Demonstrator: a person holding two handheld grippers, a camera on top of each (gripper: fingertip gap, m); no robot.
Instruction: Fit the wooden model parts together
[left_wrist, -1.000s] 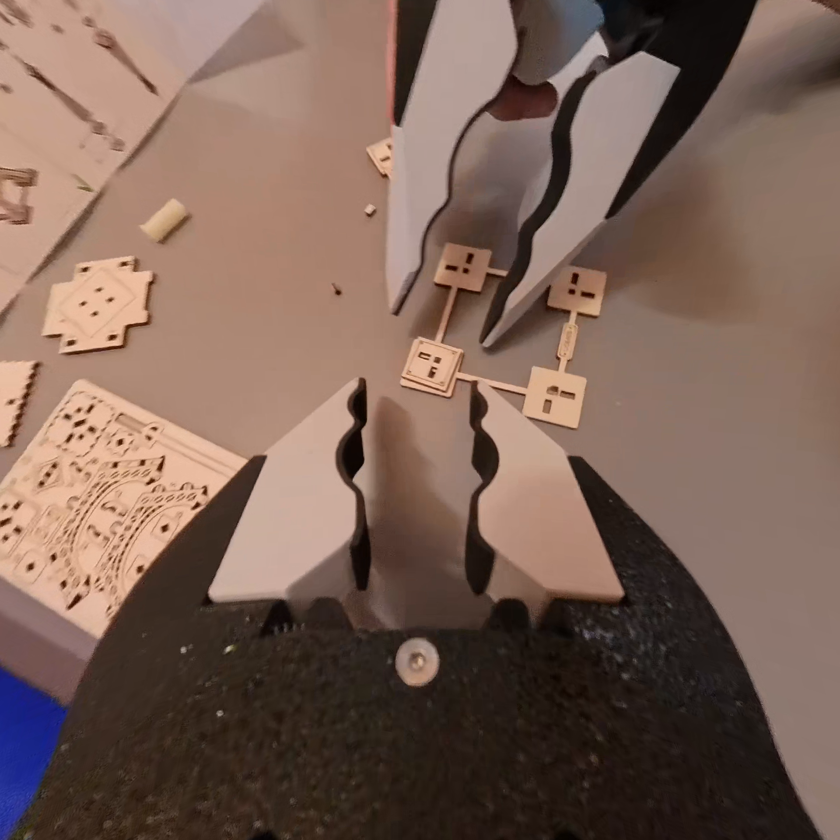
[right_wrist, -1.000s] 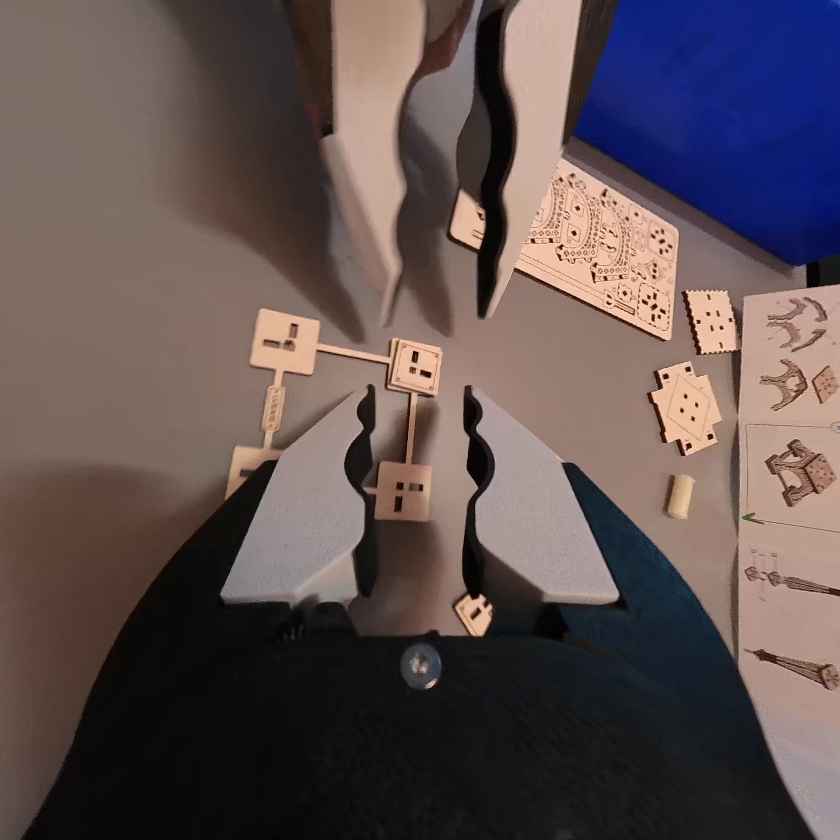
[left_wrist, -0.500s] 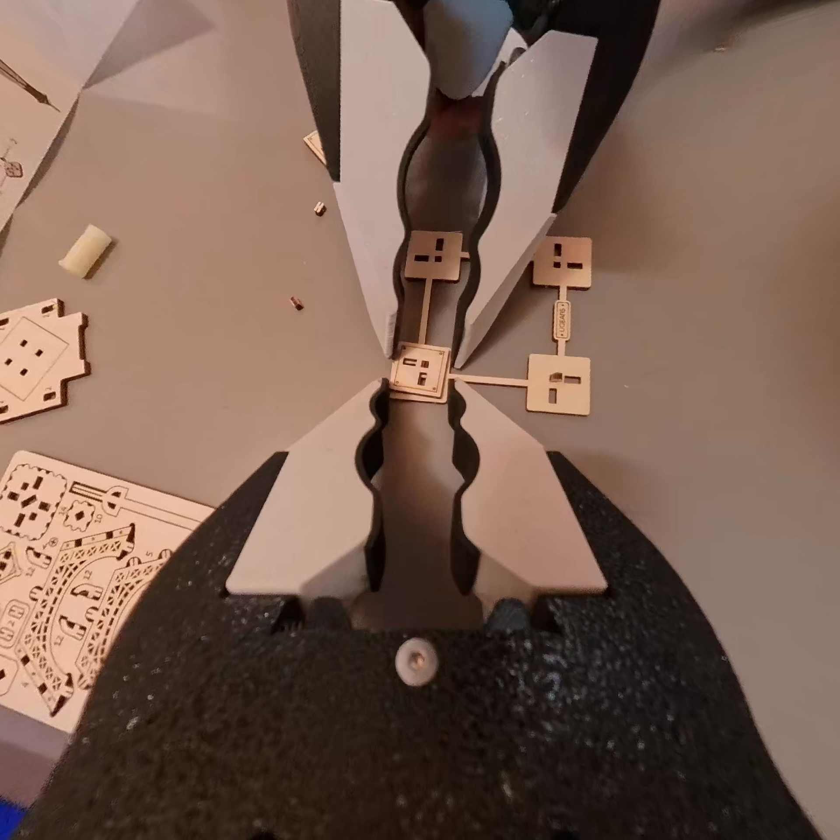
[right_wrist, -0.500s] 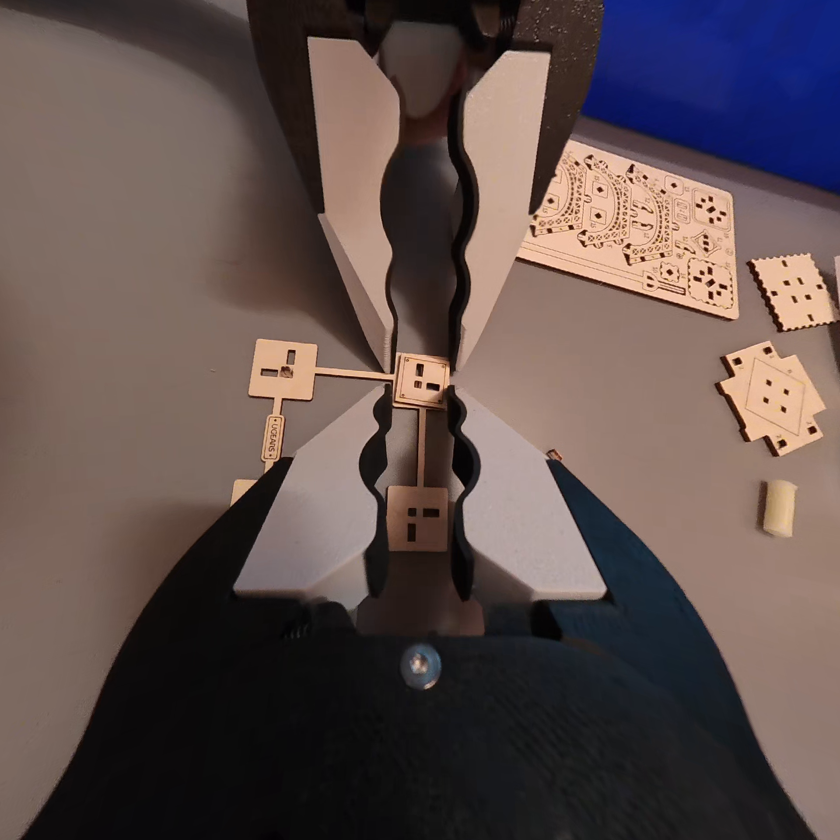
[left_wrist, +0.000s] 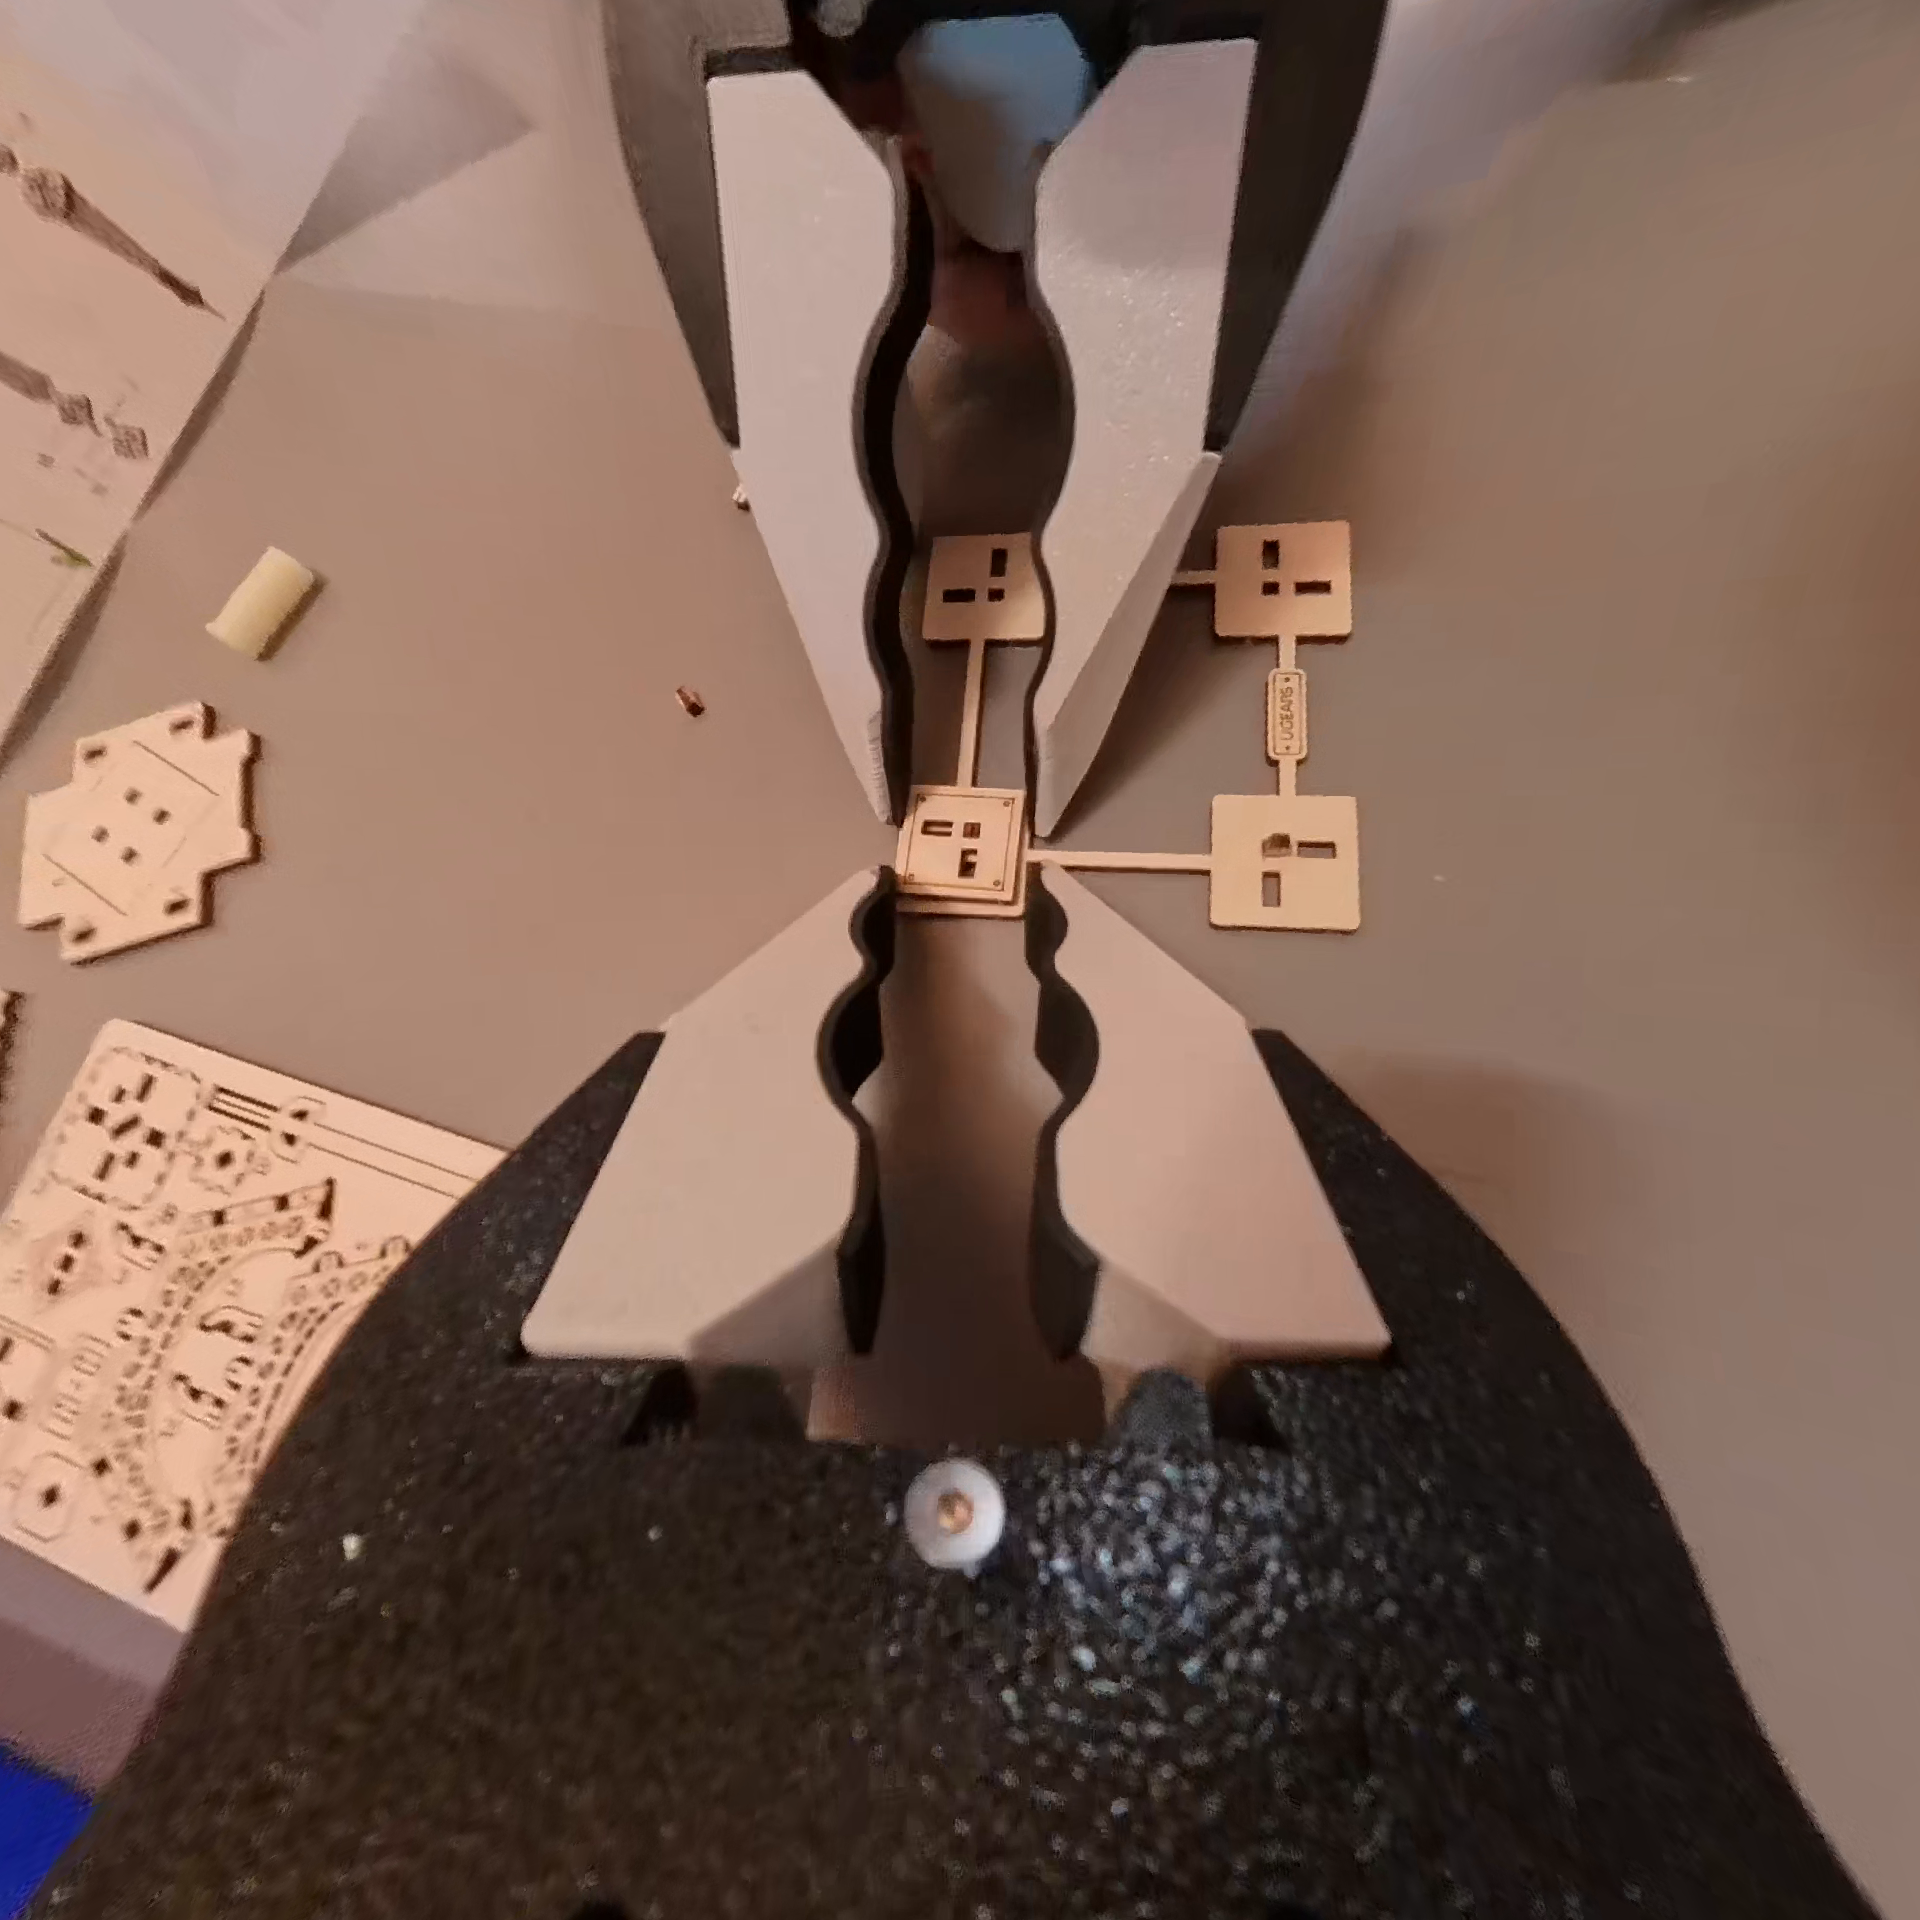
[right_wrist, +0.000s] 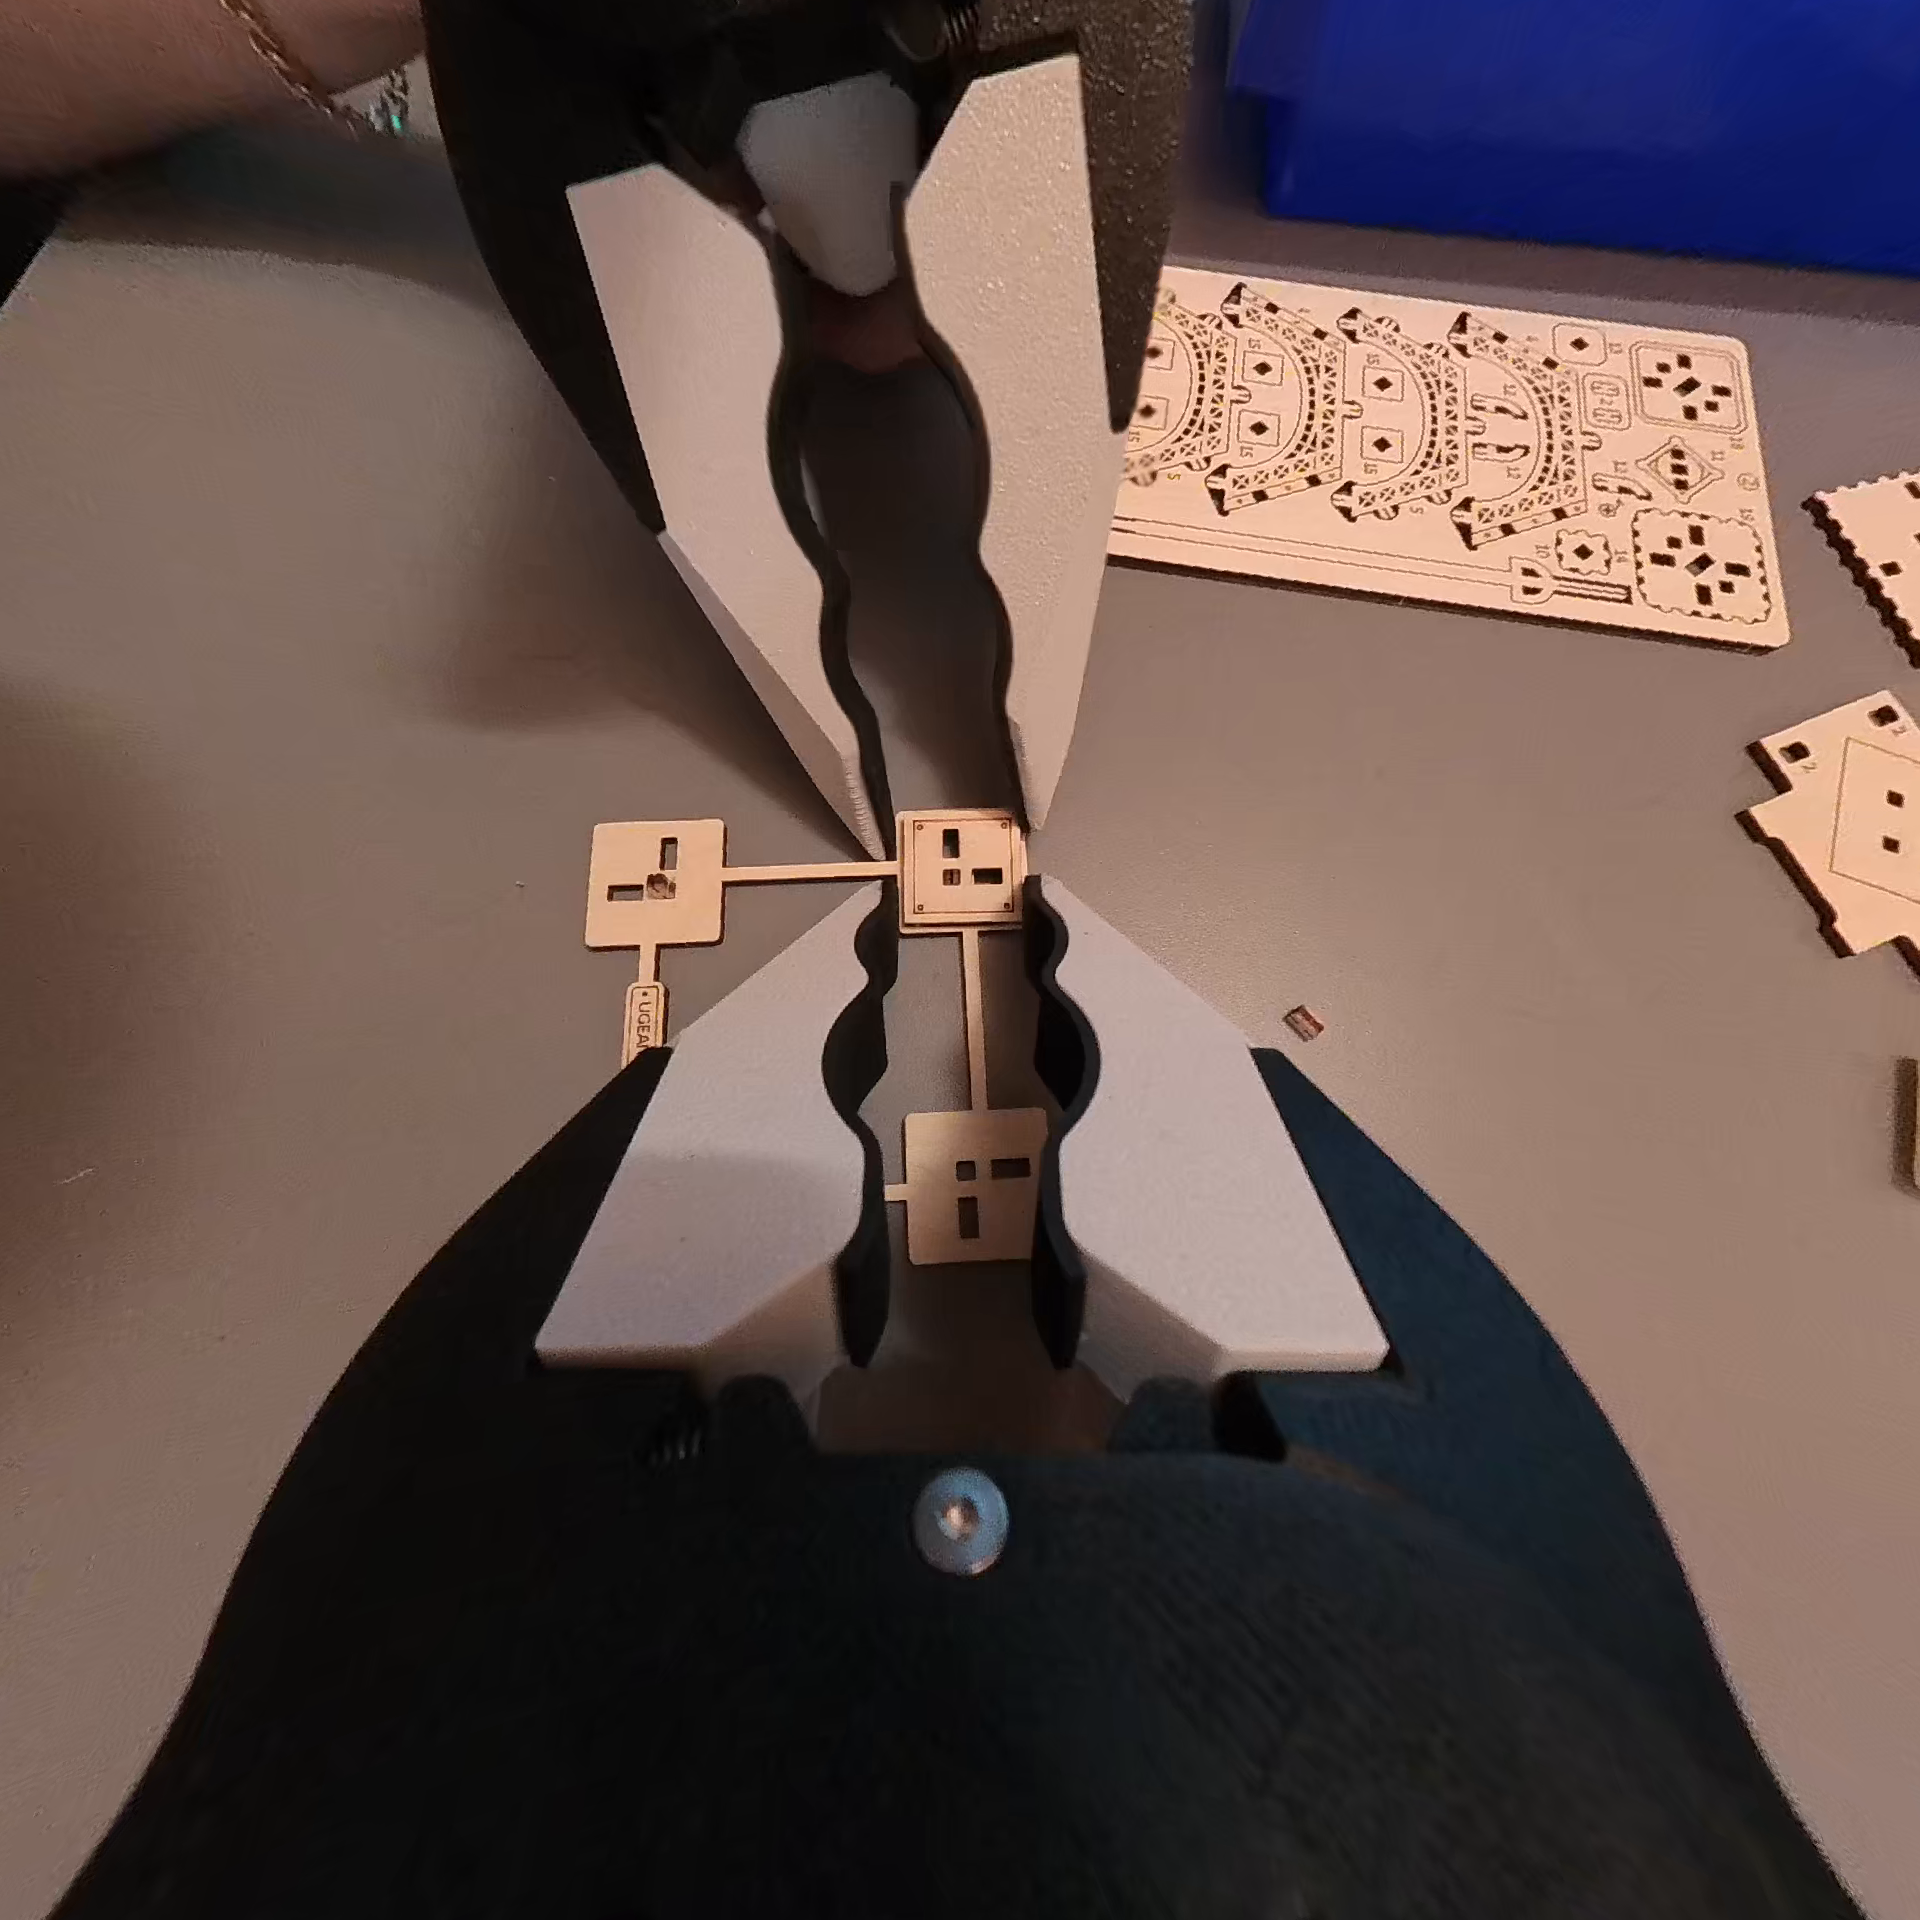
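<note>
**Grippers meet tip to tip over one wooden square**

Left wrist view: left gripper (left_wrist: 961, 883), jaws narrowly parted, tips flanking the near edge of a small square tile (left_wrist: 961, 854) stacked on a corner of the wooden frame (left_wrist: 1286, 862) lying flat on the grey table (left_wrist: 1610, 727). Whether the tips pinch the tile is hard to tell. The right gripper (left_wrist: 961, 816) faces it, covering part of the frame. A parts sheet (left_wrist: 177, 1278) is cut off lower left.

Right wrist view: right gripper (right_wrist: 961, 904) straddles the frame's strut, tips beside the tile (right_wrist: 958, 864); contact unclear. Its body hides the frame's near corner.
</note>
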